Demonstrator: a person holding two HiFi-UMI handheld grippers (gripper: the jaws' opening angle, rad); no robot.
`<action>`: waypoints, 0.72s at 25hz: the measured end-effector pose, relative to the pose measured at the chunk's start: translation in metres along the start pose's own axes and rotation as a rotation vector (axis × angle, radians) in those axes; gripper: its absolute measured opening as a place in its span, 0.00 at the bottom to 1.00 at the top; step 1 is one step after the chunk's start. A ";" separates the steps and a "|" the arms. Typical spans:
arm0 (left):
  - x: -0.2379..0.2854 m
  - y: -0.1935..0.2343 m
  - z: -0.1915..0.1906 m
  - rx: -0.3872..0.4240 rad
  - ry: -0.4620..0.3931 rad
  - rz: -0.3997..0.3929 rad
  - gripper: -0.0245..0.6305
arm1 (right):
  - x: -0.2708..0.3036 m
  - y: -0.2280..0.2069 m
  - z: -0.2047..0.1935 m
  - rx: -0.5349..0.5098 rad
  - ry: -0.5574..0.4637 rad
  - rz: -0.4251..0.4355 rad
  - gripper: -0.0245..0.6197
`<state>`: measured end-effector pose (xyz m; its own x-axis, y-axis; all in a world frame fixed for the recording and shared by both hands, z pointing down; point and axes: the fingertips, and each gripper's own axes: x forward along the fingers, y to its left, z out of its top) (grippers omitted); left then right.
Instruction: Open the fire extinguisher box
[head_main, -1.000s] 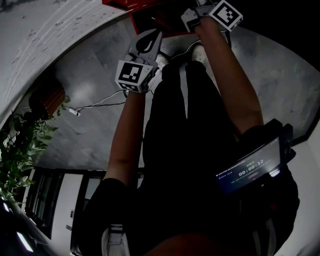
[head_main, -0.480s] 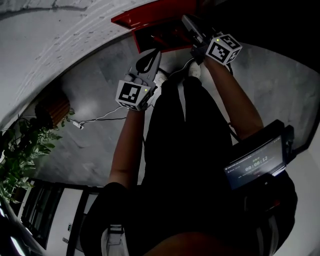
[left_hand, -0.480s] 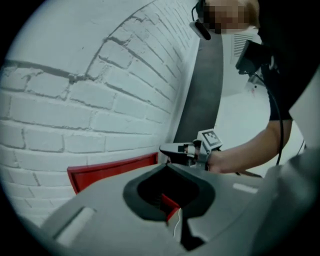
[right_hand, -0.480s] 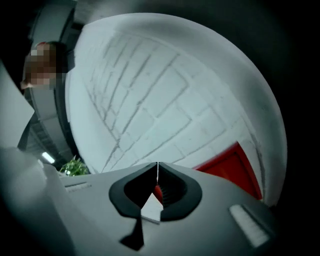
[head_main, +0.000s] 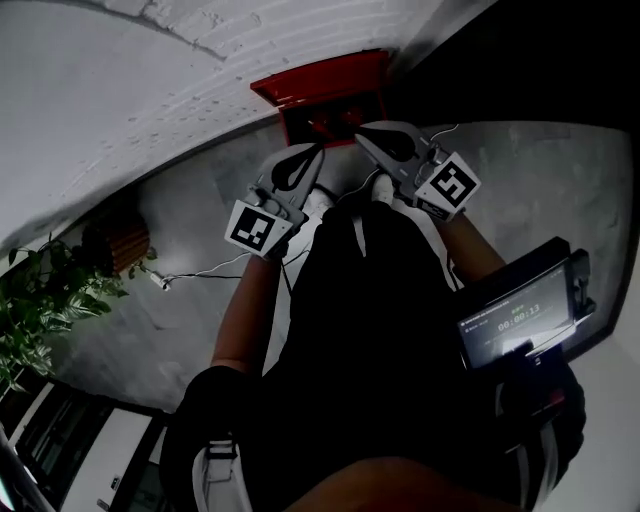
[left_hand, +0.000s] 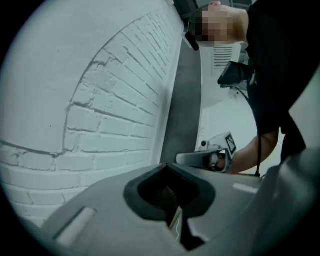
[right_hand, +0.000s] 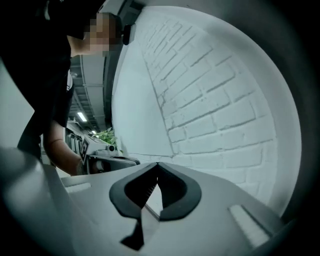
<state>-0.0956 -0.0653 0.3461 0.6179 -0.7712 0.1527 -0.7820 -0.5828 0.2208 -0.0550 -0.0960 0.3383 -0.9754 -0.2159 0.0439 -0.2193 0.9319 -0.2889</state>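
The red fire extinguisher box (head_main: 325, 85) stands on the floor against the white brick wall (head_main: 150, 120). From above I see its red top and a darker red part just below it. My left gripper (head_main: 318, 148) is held up in front of the box, shut and empty. My right gripper (head_main: 358, 135) is beside it, with its tips near the box's lower edge. Its jaws have just closed with nothing between them. In the left gripper view the tips (left_hand: 167, 164) meet before the bare wall, and so do those in the right gripper view (right_hand: 157, 162). Neither gripper view shows the box.
A potted plant (head_main: 40, 300) stands at the left, with a cable and plug (head_main: 200, 270) on the grey floor beside it. A lit phone screen (head_main: 520, 320) sits at my right side. My white shoes (head_main: 318, 200) are just short of the box.
Both grippers have lifted and drawn back from the box. The right one, which was up at the box, has rolled over and now sits beside the left. The view has tilted up toward the wall.
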 end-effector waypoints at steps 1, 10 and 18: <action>-0.004 -0.005 0.007 0.005 -0.007 -0.003 0.04 | -0.001 0.011 0.010 -0.015 0.000 0.020 0.05; -0.036 -0.056 0.046 0.008 -0.036 -0.026 0.04 | -0.018 0.071 0.059 -0.079 0.018 0.095 0.05; -0.041 -0.062 0.088 0.041 -0.088 -0.016 0.04 | -0.021 0.087 0.088 -0.125 -0.010 0.106 0.05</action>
<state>-0.0797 -0.0207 0.2416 0.6226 -0.7799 0.0640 -0.7756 -0.6042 0.1826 -0.0522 -0.0358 0.2278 -0.9931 -0.1167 0.0093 -0.1166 0.9784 -0.1705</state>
